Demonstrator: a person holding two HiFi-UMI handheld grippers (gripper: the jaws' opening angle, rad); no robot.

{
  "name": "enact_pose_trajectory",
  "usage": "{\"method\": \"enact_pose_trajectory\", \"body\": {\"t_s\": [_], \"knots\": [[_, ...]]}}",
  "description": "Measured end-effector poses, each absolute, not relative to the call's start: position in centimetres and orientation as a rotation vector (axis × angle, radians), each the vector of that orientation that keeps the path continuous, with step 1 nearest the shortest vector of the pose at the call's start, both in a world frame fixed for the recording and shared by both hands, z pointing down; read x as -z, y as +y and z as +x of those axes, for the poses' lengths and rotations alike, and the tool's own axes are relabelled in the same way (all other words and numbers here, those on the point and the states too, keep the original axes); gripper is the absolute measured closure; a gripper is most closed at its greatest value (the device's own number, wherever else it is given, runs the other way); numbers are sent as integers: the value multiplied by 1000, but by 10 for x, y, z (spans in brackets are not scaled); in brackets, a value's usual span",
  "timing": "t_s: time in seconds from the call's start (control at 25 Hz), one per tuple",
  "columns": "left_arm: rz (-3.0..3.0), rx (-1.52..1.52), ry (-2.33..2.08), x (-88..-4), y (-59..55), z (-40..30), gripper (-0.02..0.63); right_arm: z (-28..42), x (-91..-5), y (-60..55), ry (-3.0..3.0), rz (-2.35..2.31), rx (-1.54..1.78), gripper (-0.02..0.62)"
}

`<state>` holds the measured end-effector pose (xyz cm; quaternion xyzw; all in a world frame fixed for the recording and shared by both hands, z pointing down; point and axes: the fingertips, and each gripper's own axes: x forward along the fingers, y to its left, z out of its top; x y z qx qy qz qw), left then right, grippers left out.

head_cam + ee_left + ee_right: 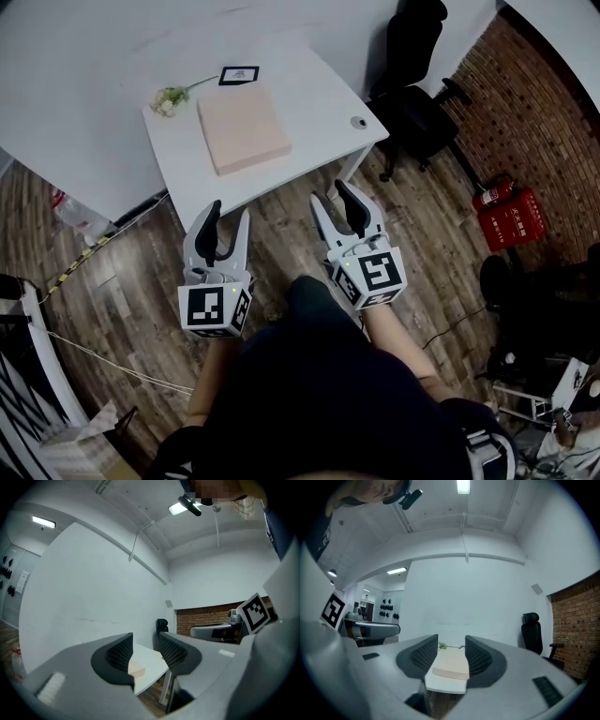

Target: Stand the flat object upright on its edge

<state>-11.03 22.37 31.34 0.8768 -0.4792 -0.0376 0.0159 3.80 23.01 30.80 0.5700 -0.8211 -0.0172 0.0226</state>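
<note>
A flat pale-pink slab (242,129) lies face down on the small white table (319,94). Both grippers hover over the wood floor, short of the table's front edge and apart from the slab. My left gripper (228,220) is open and empty, and so is my right gripper (335,197). The left gripper view shows open jaws around my left gripper (146,645), with a corner of the slab (137,668) on the table (152,660) beyond. Past my right gripper (451,652), the slab (452,665) lies straight ahead between the jaws.
A flower sprig (172,97) and a small black-framed card (239,75) lie at the table's far side, and a small round object (359,122) near its right corner. A black office chair (417,94) stands right of the table. Red fire extinguishers (511,216) sit by the brick wall.
</note>
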Motion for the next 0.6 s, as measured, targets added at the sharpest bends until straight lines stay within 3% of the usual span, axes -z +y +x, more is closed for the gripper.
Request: {"method": "enact_pose_trajectory", "body": {"t_s": [0.6], "knots": [[2670, 132, -1570, -320, 89, -115, 443, 31, -323, 70, -2649, 1637, 24, 446]]}}
